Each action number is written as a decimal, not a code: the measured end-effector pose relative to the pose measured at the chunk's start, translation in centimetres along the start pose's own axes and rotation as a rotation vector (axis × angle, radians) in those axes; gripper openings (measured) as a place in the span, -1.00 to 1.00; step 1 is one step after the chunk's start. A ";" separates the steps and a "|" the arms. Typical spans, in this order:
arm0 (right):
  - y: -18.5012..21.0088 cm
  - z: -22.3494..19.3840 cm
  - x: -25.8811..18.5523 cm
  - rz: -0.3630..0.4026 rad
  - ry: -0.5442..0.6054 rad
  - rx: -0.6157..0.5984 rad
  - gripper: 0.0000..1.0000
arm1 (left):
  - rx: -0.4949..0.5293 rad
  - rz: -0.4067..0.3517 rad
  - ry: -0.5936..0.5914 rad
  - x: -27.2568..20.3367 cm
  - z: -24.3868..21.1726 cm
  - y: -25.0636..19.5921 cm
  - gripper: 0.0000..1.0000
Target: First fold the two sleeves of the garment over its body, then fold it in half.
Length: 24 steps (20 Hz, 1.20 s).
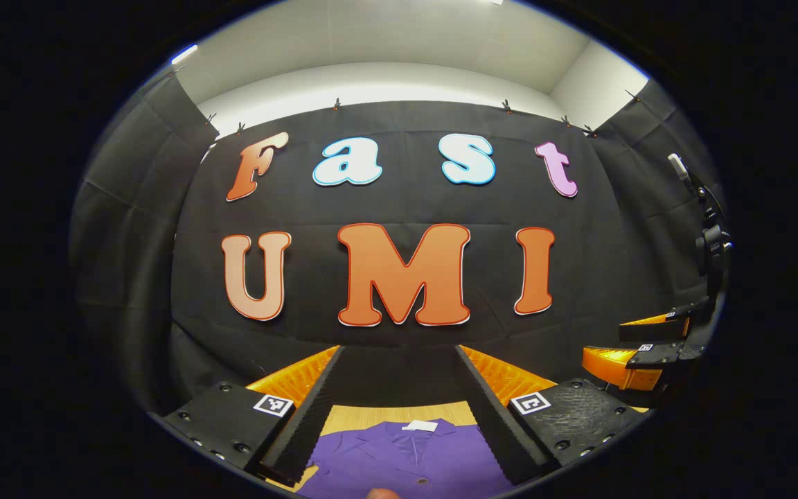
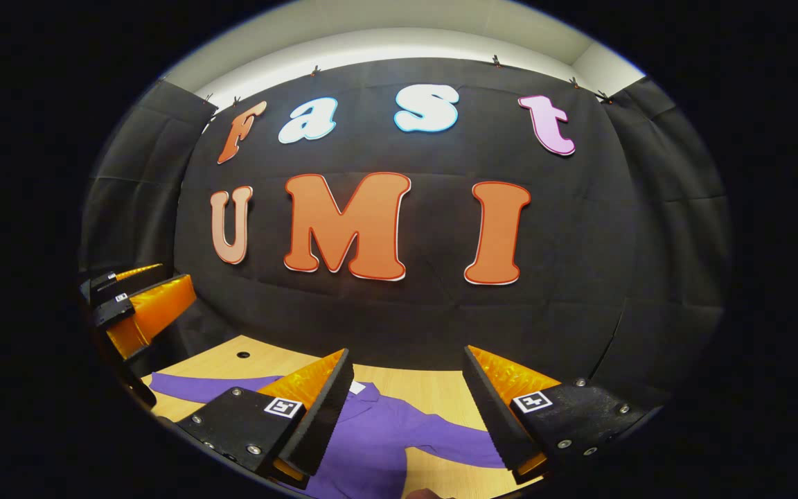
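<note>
1. Below and ahead of the left hand-held gripper (image 1: 399, 409), seen between its two fingers in the left gripper view, lies a purple garment (image 1: 406, 461) flat on the wooden table (image 1: 399, 414). Its collar, with a white tag (image 1: 420, 425), points away from the gripper.
2. Left hand-held gripper: fingers spread wide apart, nothing between them, held above the cloth and not touching it.
3. Right of the left gripper's fingers, at the edge of the same view, the right hand-held gripper (image 1: 638, 346) shows side-on.
4. Right gripper view: the left gripper sits at the far left edge, above the table.
5. Under and between the right gripper's fingers, the garment spreads across the table, one sleeve (image 2: 198, 387) reaching out to the left, the other sleeve (image 2: 465, 450) to the right; both lie unfolded, clear of the body.
6. Right hand-held gripper: fingers wide apart, empty, above the garment.
7. Near the left sleeve, a small dark hole (image 2: 242, 354) in the table top.
</note>
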State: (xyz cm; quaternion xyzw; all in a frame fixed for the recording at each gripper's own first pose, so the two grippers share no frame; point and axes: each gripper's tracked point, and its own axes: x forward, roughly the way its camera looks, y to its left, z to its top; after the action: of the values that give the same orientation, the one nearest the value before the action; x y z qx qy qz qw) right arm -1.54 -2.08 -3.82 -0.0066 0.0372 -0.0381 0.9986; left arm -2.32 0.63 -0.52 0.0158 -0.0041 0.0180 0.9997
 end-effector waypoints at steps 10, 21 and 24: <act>-8.3 -7.5 0.4 -0.164 0.178 -0.001 0.89 | 0.049 0.011 -0.019 -1.3 1.1 -0.2 0.96; -16.9 -19.9 1.6 -0.299 0.529 0.127 0.90 | 0.095 0.027 0.032 -2.3 0.6 -0.9 0.96; -17.9 -22.7 2.0 -0.277 0.627 0.246 0.90 | 0.116 0.036 0.050 -2.5 0.2 -1.1 0.96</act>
State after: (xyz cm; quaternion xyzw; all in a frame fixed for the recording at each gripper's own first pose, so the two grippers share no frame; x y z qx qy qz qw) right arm -2.64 -20.29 -26.26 0.1206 0.3353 -0.1772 0.9174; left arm -4.79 -0.53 -0.39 0.0730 0.0216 0.0364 0.9964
